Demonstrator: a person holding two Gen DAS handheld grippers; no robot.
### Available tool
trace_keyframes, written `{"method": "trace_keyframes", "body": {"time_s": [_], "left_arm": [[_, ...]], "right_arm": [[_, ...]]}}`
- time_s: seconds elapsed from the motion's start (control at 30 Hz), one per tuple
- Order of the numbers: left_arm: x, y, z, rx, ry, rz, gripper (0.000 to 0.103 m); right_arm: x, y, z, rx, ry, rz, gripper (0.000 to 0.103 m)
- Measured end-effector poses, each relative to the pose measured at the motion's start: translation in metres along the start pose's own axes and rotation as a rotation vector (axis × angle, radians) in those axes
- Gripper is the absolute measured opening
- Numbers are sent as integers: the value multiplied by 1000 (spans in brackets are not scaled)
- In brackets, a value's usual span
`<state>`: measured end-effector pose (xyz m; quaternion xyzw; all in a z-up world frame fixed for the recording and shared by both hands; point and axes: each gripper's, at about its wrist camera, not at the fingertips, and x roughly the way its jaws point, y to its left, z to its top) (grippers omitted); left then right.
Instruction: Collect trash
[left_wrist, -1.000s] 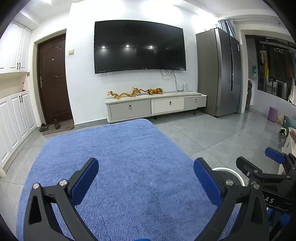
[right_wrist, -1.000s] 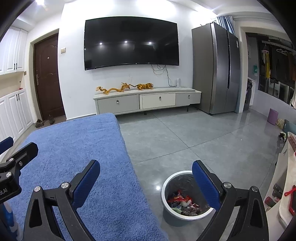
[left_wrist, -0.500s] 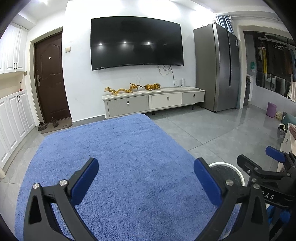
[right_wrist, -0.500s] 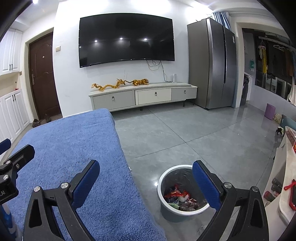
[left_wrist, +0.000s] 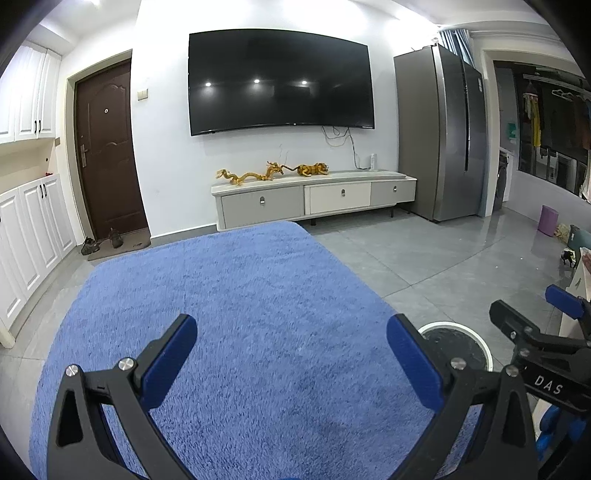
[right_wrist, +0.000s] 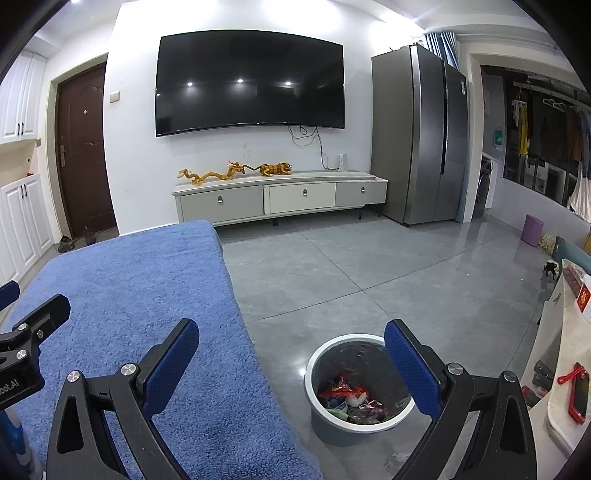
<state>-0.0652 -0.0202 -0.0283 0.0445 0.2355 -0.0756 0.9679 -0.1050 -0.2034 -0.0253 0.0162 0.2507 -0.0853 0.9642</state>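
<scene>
A grey trash bin (right_wrist: 325, 413) with a white rim stands on the floor beside the blue blanket-covered surface (right_wrist: 129, 302); several wrappers lie inside it. My right gripper (right_wrist: 291, 363) hangs open over the gap between blanket edge and bin, holding nothing. My left gripper (left_wrist: 291, 360) is open above the blue blanket (left_wrist: 240, 314), also holding nothing. In the left wrist view the bin's rim (left_wrist: 480, 345) shows at the right, partly hidden by the right gripper's black body (left_wrist: 535, 350). No loose trash shows on the blanket.
A TV (right_wrist: 251, 77) hangs over a low cabinet (right_wrist: 280, 195) on the far wall, with a fridge (right_wrist: 417, 133) at right and a brown door (right_wrist: 85, 151) at left. A white counter edge with a red phone (right_wrist: 578, 391) lies at far right. Grey tiled floor (right_wrist: 369, 266) spreads between.
Both grippers have tilted and drifted slightly, so the room shifts a little in each view and the bin sits a bit further left in the right wrist view. Both stay open.
</scene>
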Motion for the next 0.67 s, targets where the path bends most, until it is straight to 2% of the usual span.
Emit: {"method": "trace_keyframes", "body": {"time_s": [0.33,0.67], "left_arm": [[-5,-3,-2,-7,-19,28,103],[-3,-5,-5,2,-7,21,103]], "right_arm": [[5,0,-4,-13,16,-31,101],[7,-2,-5,-3,16,-54,102]]}}
